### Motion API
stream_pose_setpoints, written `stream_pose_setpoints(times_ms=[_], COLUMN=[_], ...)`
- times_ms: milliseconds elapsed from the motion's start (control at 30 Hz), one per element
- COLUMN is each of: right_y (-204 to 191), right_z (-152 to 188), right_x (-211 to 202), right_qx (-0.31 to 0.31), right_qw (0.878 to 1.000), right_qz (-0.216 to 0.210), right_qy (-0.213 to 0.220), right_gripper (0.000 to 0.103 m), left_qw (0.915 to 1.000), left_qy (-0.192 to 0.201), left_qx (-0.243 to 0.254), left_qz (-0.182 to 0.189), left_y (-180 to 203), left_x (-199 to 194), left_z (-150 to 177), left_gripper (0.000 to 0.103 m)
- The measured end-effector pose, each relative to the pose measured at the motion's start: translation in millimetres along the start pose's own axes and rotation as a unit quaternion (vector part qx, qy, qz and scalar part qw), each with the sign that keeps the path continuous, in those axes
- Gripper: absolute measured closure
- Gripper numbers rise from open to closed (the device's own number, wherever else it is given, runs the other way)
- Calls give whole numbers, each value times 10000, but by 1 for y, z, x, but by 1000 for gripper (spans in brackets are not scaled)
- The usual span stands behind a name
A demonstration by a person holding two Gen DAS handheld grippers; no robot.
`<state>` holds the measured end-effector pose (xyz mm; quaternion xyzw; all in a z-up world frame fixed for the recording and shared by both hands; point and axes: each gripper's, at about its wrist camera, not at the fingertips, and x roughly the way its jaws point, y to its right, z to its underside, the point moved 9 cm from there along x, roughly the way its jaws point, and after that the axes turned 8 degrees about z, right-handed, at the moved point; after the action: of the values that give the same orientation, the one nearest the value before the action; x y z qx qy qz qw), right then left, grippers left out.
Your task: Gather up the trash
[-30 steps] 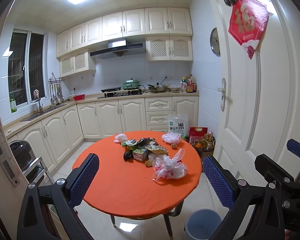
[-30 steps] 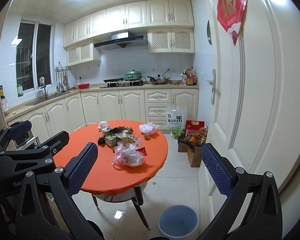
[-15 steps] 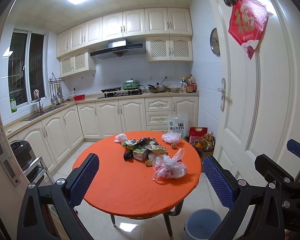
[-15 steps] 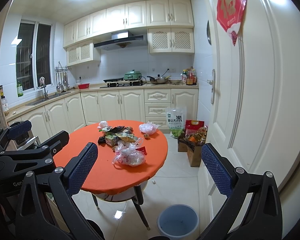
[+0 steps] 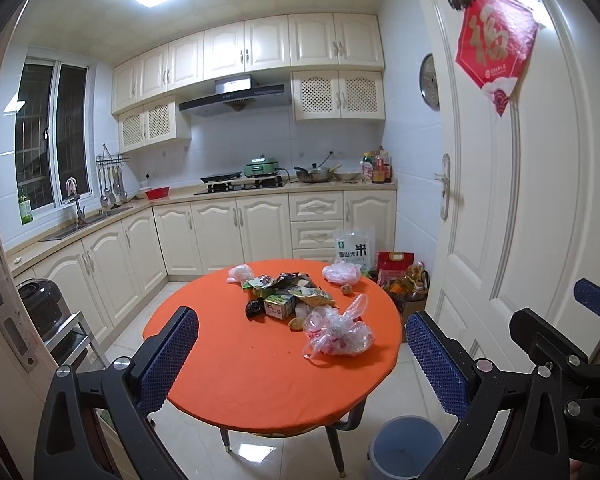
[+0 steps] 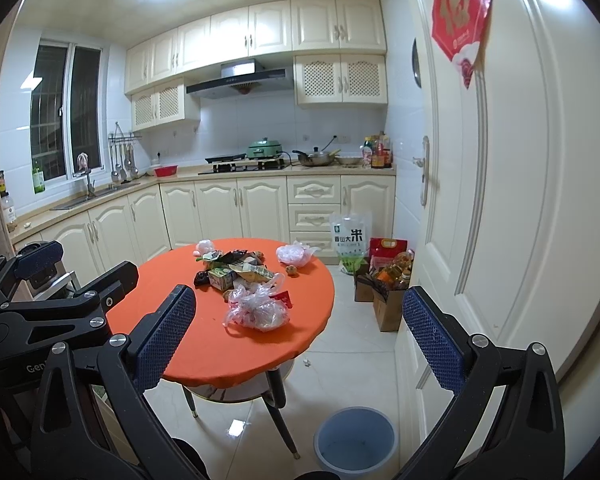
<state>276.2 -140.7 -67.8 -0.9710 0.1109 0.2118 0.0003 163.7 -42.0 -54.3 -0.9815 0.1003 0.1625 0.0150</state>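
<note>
Orange cloth covered the round table, which stood in the middle of a cream-cabinet kitchen beside the white door; a grey-blue bin sat on the tiled floor below the table's near edge, with no bag in it. Trash lay toward the far side of the tabletop: a knotted clear plastic bag nearest, a heap of torn wrappers with a small green carton behind it, two smaller bags further back; the left gripper and the right gripper both hung short of the table, jaws spread wide and holding nothing.
</note>
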Motion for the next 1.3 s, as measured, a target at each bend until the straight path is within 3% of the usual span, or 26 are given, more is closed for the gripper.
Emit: stream_pose_setpoints(times_ms=[800, 1033, 1300], right_y=[0, -1, -10], right_z=[3, 15, 55], right_x=[9, 50, 138], right_qx=[13, 20, -118], right_qw=[9999, 9991, 9938], right_qz=[9, -27, -174], right_qy=[-132, -418, -1091], right_gripper=[0, 0, 0], left_qw=[9999, 9993, 9899], left_qy=[-126, -351, -1295], left_qx=[-26, -28, -570], left_qz=[61, 98, 30], left_y=[-4, -27, -92], left_x=[12, 55, 142], left_z=[2, 8, 47], left_gripper=[1, 1, 1])
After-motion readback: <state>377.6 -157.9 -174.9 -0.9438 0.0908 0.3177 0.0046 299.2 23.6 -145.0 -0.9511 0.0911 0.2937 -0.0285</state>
